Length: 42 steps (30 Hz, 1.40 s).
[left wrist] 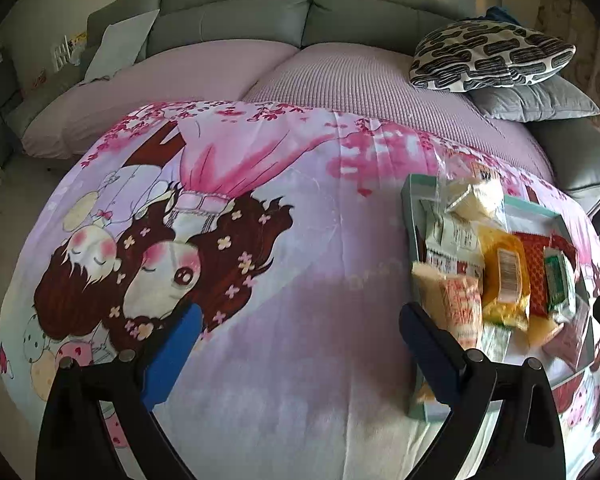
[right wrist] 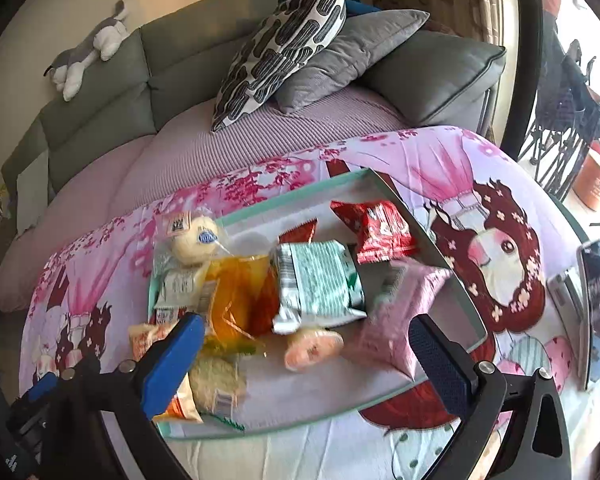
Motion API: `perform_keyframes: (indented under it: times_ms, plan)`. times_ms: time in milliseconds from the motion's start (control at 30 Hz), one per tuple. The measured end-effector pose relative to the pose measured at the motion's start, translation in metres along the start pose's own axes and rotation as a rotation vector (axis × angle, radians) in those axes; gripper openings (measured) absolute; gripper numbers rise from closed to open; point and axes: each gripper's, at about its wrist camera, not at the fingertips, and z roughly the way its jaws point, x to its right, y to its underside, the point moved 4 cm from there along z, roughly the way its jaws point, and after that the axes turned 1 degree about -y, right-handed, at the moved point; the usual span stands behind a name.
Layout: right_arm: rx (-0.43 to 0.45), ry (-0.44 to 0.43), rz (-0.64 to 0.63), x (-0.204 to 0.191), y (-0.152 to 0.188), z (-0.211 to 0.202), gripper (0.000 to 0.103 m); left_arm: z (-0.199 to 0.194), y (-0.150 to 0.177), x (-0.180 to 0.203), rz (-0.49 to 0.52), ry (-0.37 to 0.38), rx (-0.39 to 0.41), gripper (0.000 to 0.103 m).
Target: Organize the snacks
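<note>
A shallow teal tray (right wrist: 364,178) lies on the cartoon-print cloth and holds several snack packets. Among them are a red packet (right wrist: 374,230), a green-and-white packet (right wrist: 320,284), a clear yellow bag (right wrist: 236,300), a pink packet (right wrist: 396,320) and a wrapped bun (right wrist: 198,240). My right gripper (right wrist: 306,354) hovers open over the tray's near end, nothing between its blue pads. In the left wrist view the tray (left wrist: 410,216) sits at the right, with the yellow bag (left wrist: 504,276) in it. My left gripper (left wrist: 300,350) stands open over bare cloth left of the tray.
A grey sofa (left wrist: 236,20) with a lilac cover runs behind the table. Patterned cushion (right wrist: 284,48) and grey cushion (right wrist: 352,56) sit at its right end; a plush toy (right wrist: 88,48) lies on the backrest. A phone (right wrist: 598,304) lies at the table's right edge.
</note>
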Motion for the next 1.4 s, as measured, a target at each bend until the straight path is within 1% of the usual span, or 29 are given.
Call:
perform_keyframes:
  times_ms: [133,267,333,500,667,867,1000,1167,1233,1400]
  plan:
    - [-0.002,-0.001,-0.001,0.003,0.011,-0.006,0.103,-0.01,0.004,0.002,0.003,0.007,-0.016,0.099]
    - [0.008,-0.003,-0.004,0.004,0.018,-0.013,0.103,-0.026,0.002,0.007,0.015,0.018,0.031,0.099]
    - [0.011,-0.002,-0.009,0.003,0.023,-0.016,0.103,-0.025,0.007,0.007,0.021,0.021,0.039,0.099]
    - [-0.009,-0.005,-0.045,-0.002,0.037,-0.015,0.103,-0.015,0.021,0.003,0.012,0.034,-0.016,0.099]
    - [-0.012,-0.011,-0.071,-0.008,0.046,-0.016,0.103,-0.014,0.029,-0.005,0.005,0.002,-0.032,0.099]
    - [-0.043,-0.021,-0.099,-0.015,0.061,-0.012,0.103,-0.011,0.032,-0.016,-0.014,-0.017,-0.056,0.099]
    - [-0.051,-0.022,-0.12,-0.018,0.068,-0.011,0.103,-0.01,0.036,-0.02,-0.019,-0.016,-0.074,0.099]
    - [-0.074,-0.006,-0.117,-0.013,0.077,-0.006,0.103,-0.007,0.043,-0.023,-0.008,-0.037,-0.101,0.099]
    - [-0.083,0.004,-0.118,-0.011,0.079,-0.003,0.103,-0.007,0.046,-0.023,0.001,-0.038,-0.1,0.099]
    - [-0.086,0.01,-0.124,-0.01,0.079,-0.001,0.103,-0.004,0.049,-0.017,0.057,-0.067,-0.093,0.099]
